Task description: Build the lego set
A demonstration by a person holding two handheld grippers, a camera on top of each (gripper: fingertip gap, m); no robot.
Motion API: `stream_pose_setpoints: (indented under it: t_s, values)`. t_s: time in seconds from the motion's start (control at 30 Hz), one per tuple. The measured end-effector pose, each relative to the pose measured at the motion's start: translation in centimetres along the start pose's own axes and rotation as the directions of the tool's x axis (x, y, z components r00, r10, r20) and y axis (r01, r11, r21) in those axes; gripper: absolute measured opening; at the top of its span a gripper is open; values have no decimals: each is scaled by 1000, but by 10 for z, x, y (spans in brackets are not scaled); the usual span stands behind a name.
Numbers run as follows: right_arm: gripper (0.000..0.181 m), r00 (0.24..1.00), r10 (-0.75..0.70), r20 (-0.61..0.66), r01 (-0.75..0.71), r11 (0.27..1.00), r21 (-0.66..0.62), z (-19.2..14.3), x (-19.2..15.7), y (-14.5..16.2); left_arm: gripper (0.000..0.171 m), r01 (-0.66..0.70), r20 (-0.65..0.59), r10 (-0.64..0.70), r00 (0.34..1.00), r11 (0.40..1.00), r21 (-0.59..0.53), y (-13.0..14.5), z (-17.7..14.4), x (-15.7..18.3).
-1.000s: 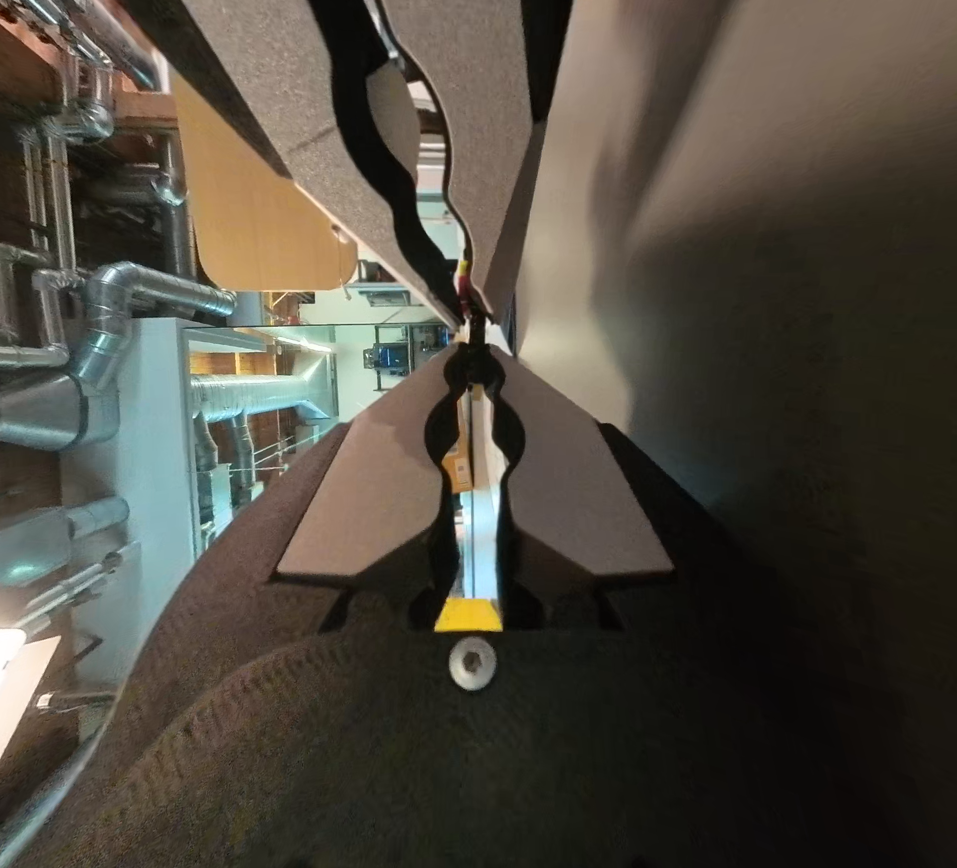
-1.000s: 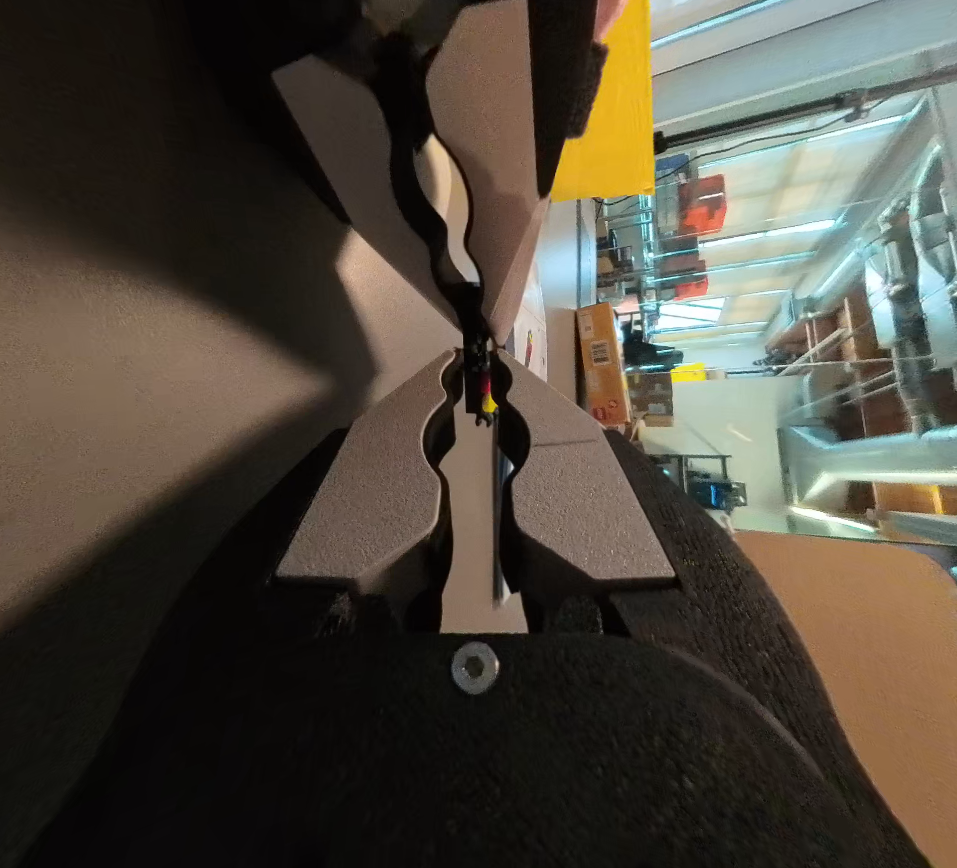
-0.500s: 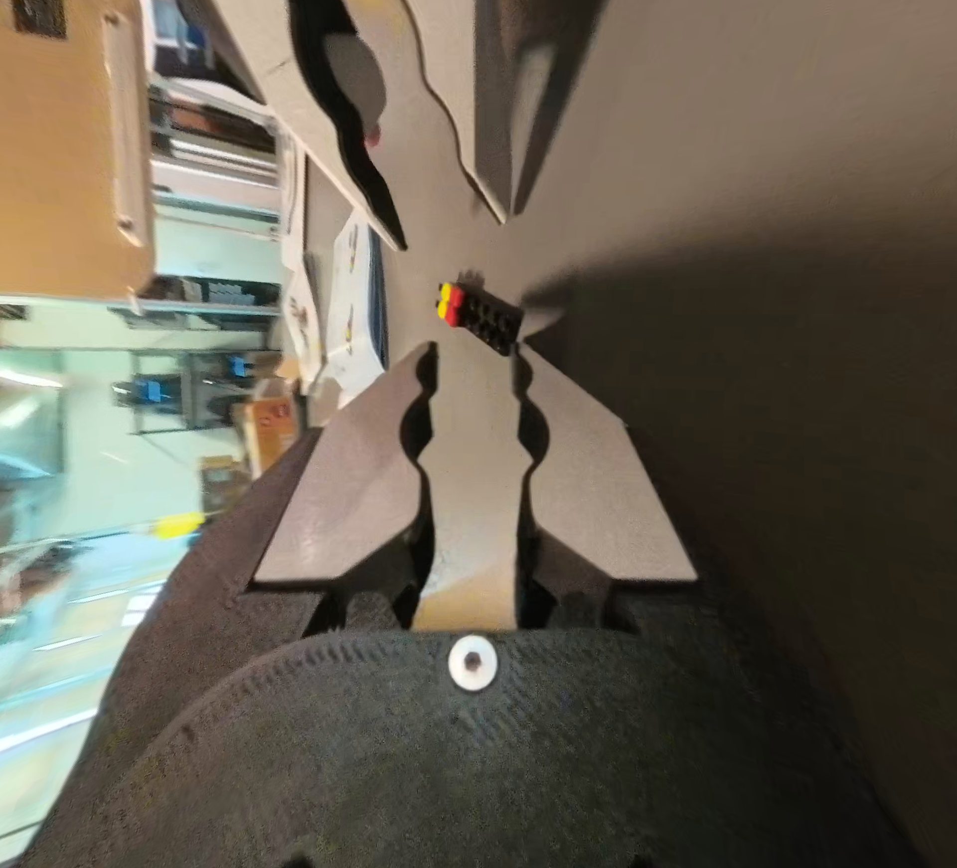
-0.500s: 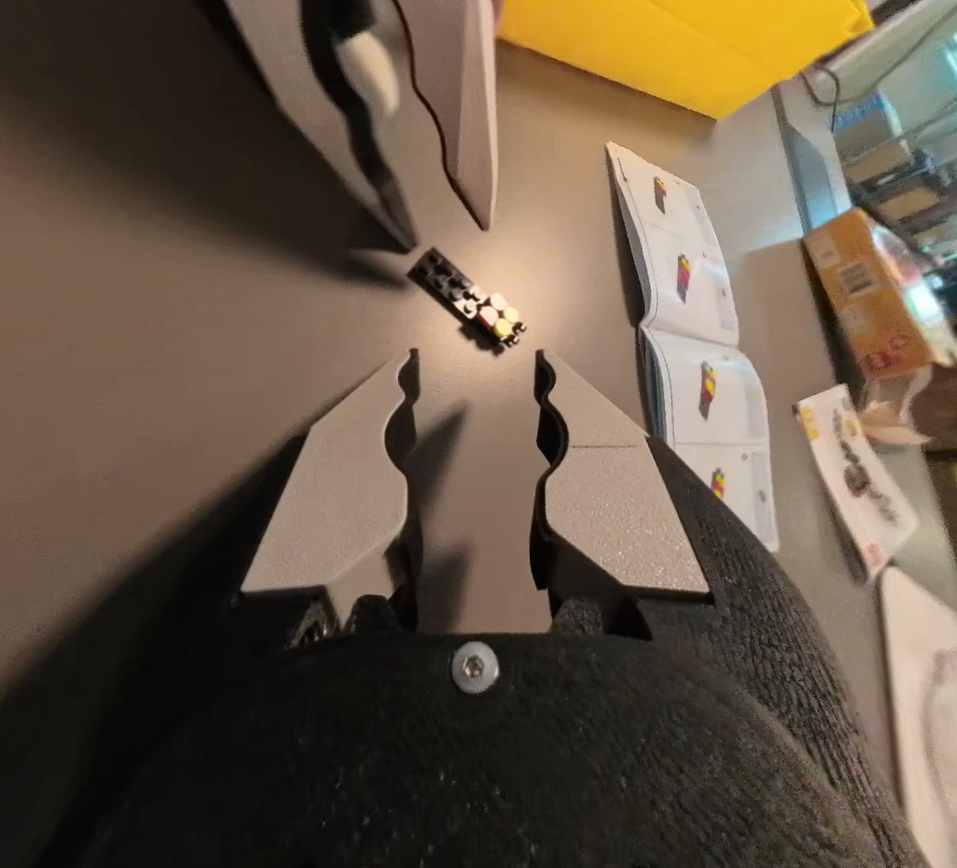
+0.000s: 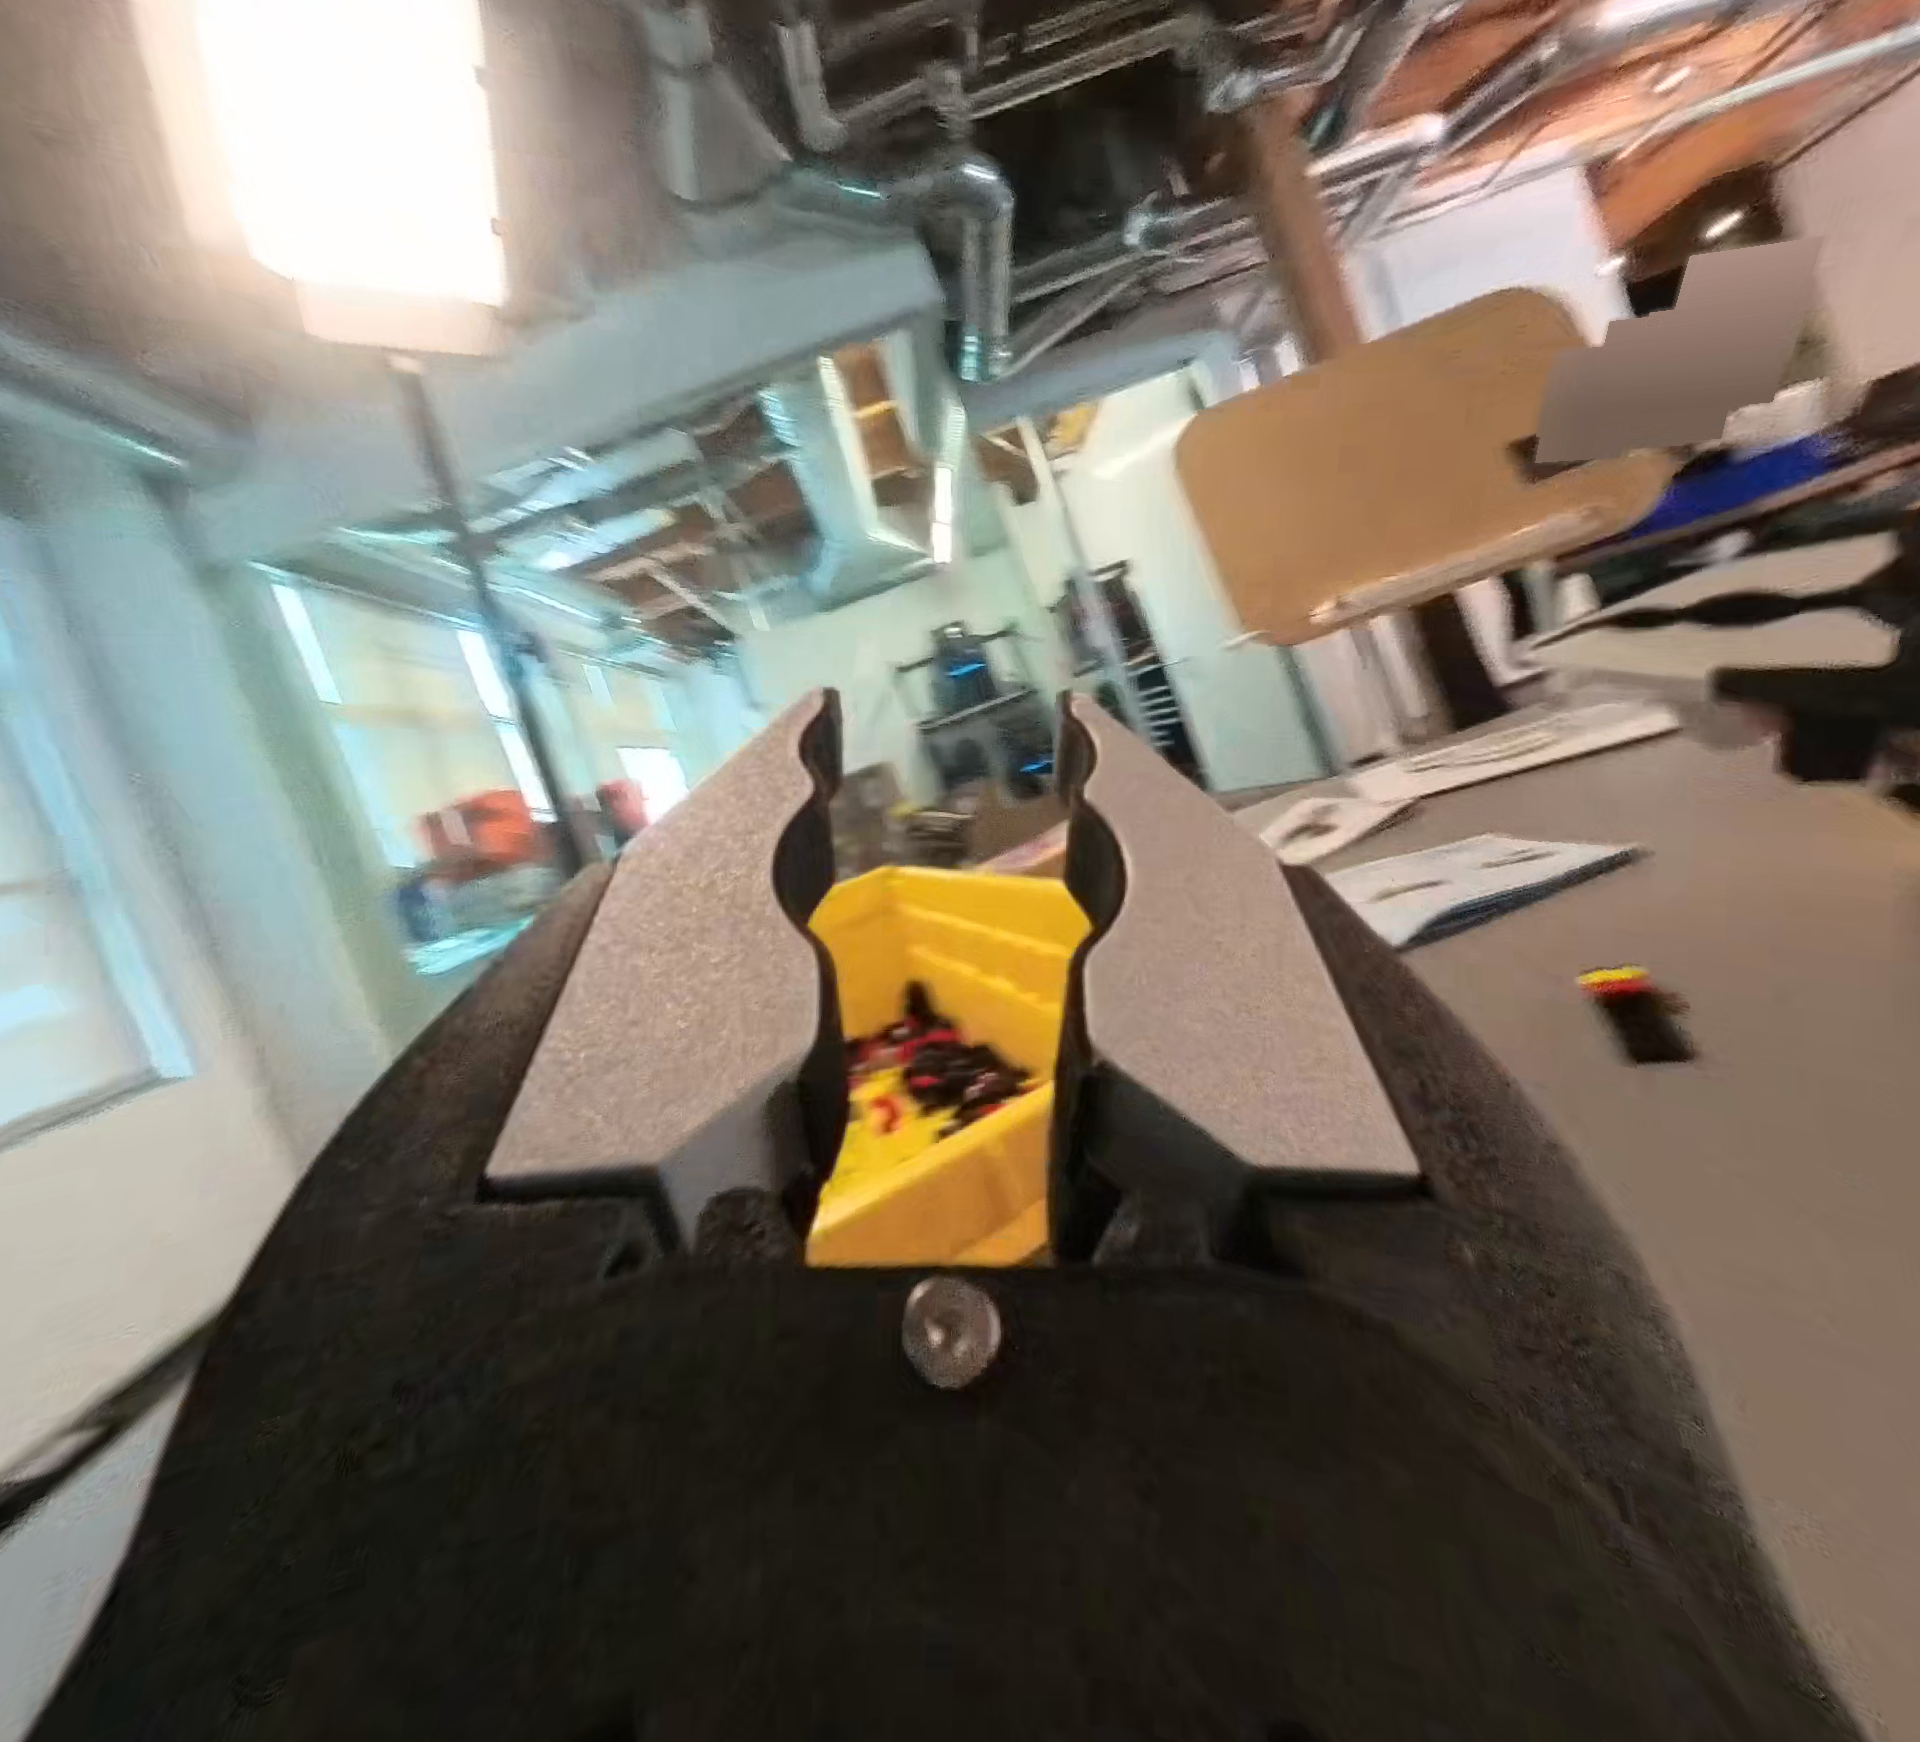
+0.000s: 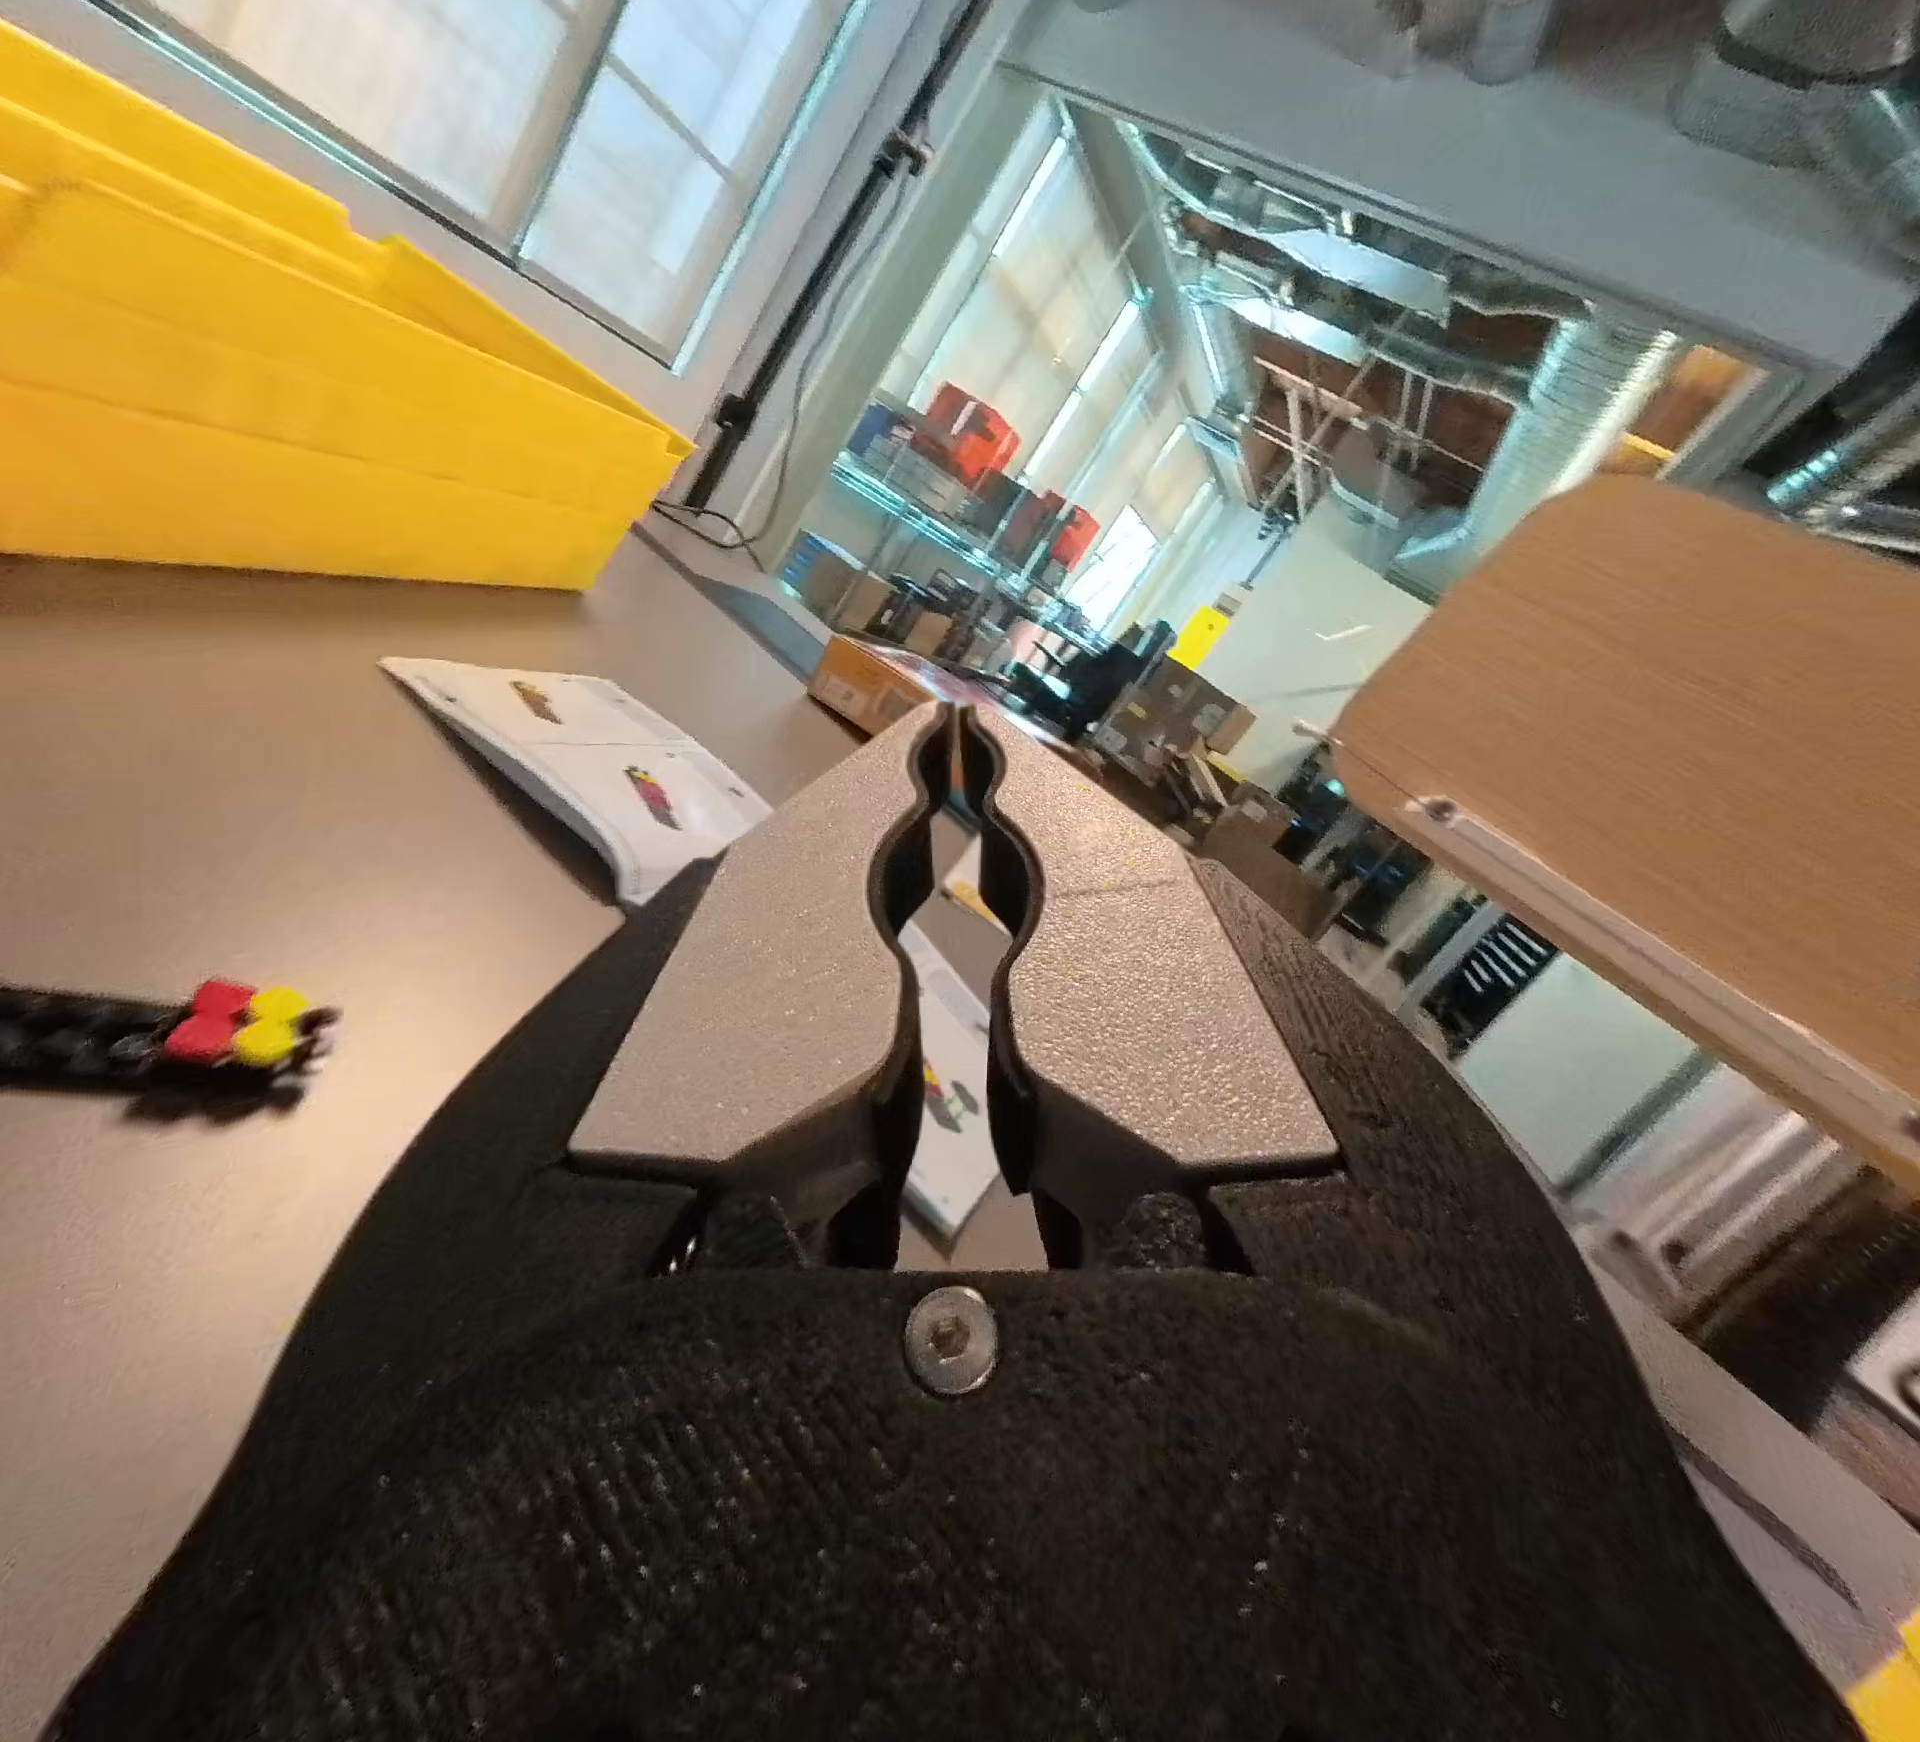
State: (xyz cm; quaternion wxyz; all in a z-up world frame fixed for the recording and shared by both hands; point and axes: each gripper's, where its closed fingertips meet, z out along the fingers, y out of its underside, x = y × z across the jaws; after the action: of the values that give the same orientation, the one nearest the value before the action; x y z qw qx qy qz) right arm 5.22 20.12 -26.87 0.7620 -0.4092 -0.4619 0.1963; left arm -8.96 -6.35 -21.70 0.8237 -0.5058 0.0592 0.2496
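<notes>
The lego build (image 6: 197,1036), a thin black plate with one red and one yellow piece at its end, lies flat on the tabletop (image 6: 312,757). Nothing holds it. My left claw (image 5: 945,726) is wide apart and empty, and it points at the yellow bin (image 5: 935,1173). My right claw (image 6: 954,724) is almost pinched together at the tips, and it is empty too.

Here is what I think could go wrong. The bits in the bin are a small, mixed heap of black, red and yellow. If I reach in fast, I may pinch two at once, or push the heap away and get none. The left wrist view is blurry, so I may pick the wrong piece. The build is small and light and sits loose. If either claw bumps it, it may slide off or its pieces may pop apart.

The left wrist view shows inside the bin, with the loose lego pieces (image 5: 935,1069) at the bottom. It also shows the build as a smeared dark spot to the right. The right wrist view shows only the outside wall of the bin, but it shows the build sharper, and the open instruction booklet (image 6: 613,778) just beside my right claw.
</notes>
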Motion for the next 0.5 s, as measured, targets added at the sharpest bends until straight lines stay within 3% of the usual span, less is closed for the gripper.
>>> stream_pose_setpoints:
  t_s: [0.2, 0.4, 0.5]
  values:
    - [0, 998, -25, -49, 23, 999, -25, 44, 1, 12, 41, -322, 172, 340, 925, 939, -121, 4, -1, -60]
    - [0, 996, -86, -37, 86, 996, -15, 84, -9, 17, 38, -277, 224, 316, 922, 942, -189, -14, 23, -102]
    - [0, 998, -68, -15, 68, 998, 4, 89, -12, 17, 38, -179, 200, 234, 951, 949, -261, -3, 47, -117]
